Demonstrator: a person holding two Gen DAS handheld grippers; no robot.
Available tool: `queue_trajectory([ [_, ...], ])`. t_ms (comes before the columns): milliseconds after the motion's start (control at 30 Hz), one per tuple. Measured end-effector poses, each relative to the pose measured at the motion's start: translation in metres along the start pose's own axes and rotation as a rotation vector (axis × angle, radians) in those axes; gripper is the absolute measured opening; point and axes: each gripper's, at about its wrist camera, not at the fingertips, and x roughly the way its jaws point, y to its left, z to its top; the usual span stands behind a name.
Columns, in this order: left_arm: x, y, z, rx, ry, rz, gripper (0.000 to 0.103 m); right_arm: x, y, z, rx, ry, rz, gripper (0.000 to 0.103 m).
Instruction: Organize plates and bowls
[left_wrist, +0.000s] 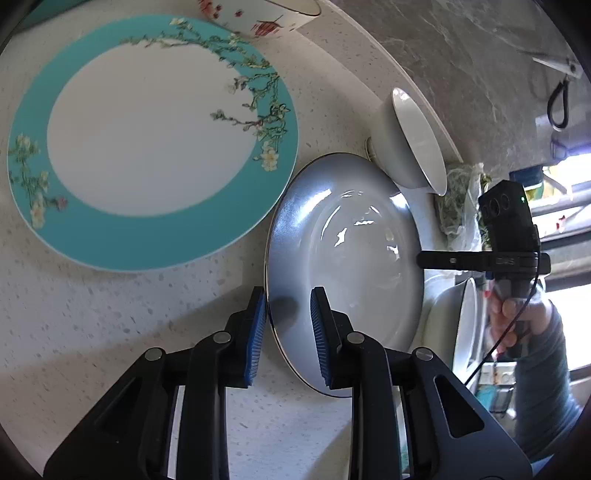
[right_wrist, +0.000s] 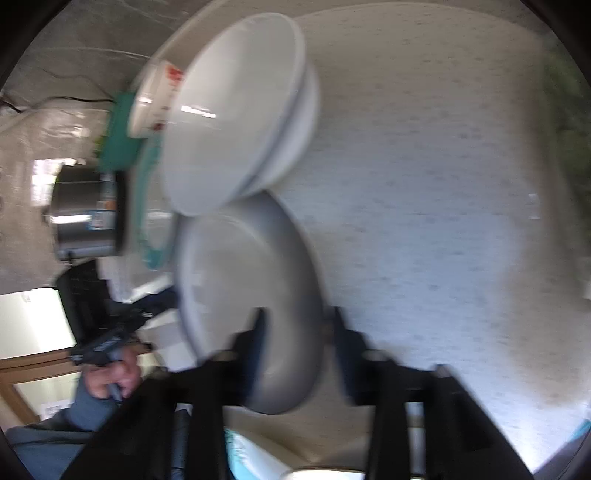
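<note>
A white deep plate (left_wrist: 351, 258) with a dark rim lies on the speckled counter (left_wrist: 74, 314). My left gripper (left_wrist: 288, 328) is shut on its near rim, one blue pad under the edge and one on the inside. To its left lies a large teal-rimmed flowered plate (left_wrist: 147, 140). A plain white bowl (left_wrist: 413, 147) sits just behind the deep plate. The right wrist view is blurred. There, my right gripper (right_wrist: 299, 332) is shut on the wall of a greyish-white bowl (right_wrist: 251, 266), one finger inside and one outside. Two stacked white bowls (right_wrist: 236, 110) stand just beyond it.
A white bowl with red marks (left_wrist: 258, 14) stands at the counter's far edge, in front of a grey stone wall (left_wrist: 461, 55). A bag of greens (left_wrist: 461, 199) lies at the right. A steel pot (right_wrist: 88, 218) stands beyond the teal plate (right_wrist: 147, 206). A person's hand (right_wrist: 110, 373) shows at lower left.
</note>
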Motion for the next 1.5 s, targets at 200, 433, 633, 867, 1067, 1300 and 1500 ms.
queue_trajectory([
  [200, -0.001, 0.002, 0.002, 0.033, 0.005, 0.012, 0.022, -0.001, 0.000, 0.000, -0.012, -0.007, -0.034, 0.020],
  [433, 0.000, -0.004, 0.001, 0.080, 0.006, 0.047, 0.016, -0.002, 0.005, -0.008, -0.034, -0.037, -0.063, 0.021],
  [633, -0.002, -0.002, -0.001, 0.071, -0.005, 0.058, 0.016, 0.001, 0.010, -0.016, -0.041, -0.037, -0.078, 0.021],
  [867, -0.007, -0.001, -0.011, 0.075, -0.001, 0.072, 0.016, 0.004, 0.017, -0.023, -0.041, -0.050, -0.075, 0.021],
  [1067, -0.020, 0.001, -0.016, 0.072, -0.011, 0.073, 0.015, 0.003, 0.031, -0.024, -0.061, -0.049, -0.084, 0.021],
  [1300, -0.050, 0.006, -0.026, 0.056, -0.042, 0.064, 0.015, -0.003, 0.055, -0.026, -0.096, -0.055, -0.087, 0.021],
  [1500, -0.092, 0.019, -0.053, 0.048, -0.042, 0.072, 0.015, -0.002, 0.088, -0.042, -0.133, -0.050, -0.067, 0.021],
])
